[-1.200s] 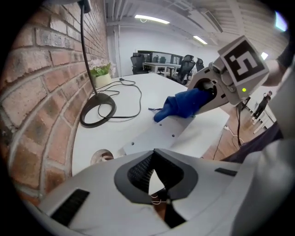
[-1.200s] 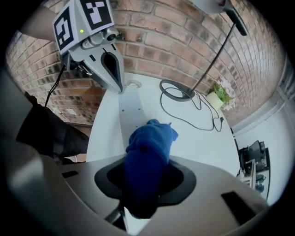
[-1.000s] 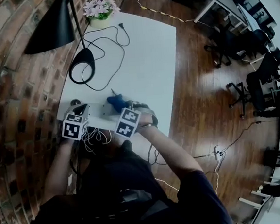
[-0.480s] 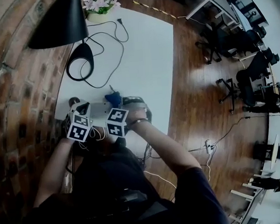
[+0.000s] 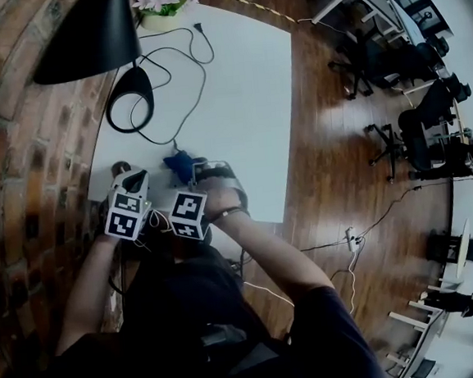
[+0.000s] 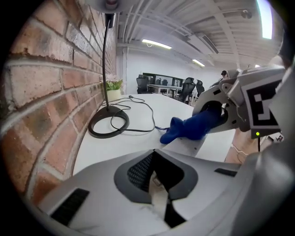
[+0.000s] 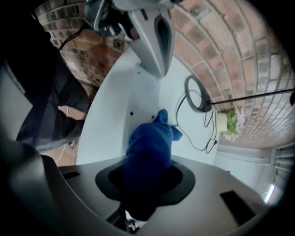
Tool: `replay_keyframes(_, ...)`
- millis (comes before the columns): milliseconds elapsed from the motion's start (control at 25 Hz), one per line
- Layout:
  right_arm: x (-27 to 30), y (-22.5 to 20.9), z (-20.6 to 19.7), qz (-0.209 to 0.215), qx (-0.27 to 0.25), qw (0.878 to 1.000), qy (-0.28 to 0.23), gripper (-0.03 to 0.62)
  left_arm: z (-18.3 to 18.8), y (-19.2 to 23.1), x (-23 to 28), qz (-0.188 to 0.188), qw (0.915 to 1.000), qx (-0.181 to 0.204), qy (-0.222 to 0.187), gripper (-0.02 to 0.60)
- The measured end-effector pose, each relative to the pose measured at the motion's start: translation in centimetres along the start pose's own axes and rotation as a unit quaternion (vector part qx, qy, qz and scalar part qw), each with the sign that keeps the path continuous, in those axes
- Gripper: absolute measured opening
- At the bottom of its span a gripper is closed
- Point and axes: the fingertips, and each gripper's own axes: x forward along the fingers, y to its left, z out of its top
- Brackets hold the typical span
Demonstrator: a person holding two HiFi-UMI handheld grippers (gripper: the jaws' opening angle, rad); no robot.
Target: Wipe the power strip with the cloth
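Lying near the white table's (image 5: 245, 101) front edge, the power strip (image 7: 120, 115) sat within reach. The right gripper (image 7: 147, 179) clamped the blue cloth (image 7: 150, 143), whose free end rested on the strip. The left gripper (image 6: 156, 184), pinched shut on a thin white cord (image 6: 159, 200), apparently steadied it.

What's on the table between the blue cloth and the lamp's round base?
Just a thin black cord lying on the white table, otherwise bare; the left gripper view shows it.
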Motion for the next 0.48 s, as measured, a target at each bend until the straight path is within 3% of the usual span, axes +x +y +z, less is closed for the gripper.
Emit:
replay_keyframes(200, -1.0, -0.2, 4.1, -0.009, -0.045, 0.999, -0.029, 0.112, -0.1, -0.1, 0.0, -0.009, 0.9999, -0.011, 0.006, 0.008)
replay_keyframes(360, -1.3, -0.4, 6.1, -0.021, -0.079, 0.996, -0.038, 0.112, -0.1, 0.3, -0.2, -0.019, 0.9975, -0.068, -0.001, 0.006)
replay_keyframes(480, -1.2, -0.6, 6.8, -0.010, -0.076, 0.996, -0.042, 0.112, 0.0, 0.2, -0.1, -0.026, 0.9976, -0.065, -0.004, 0.006)
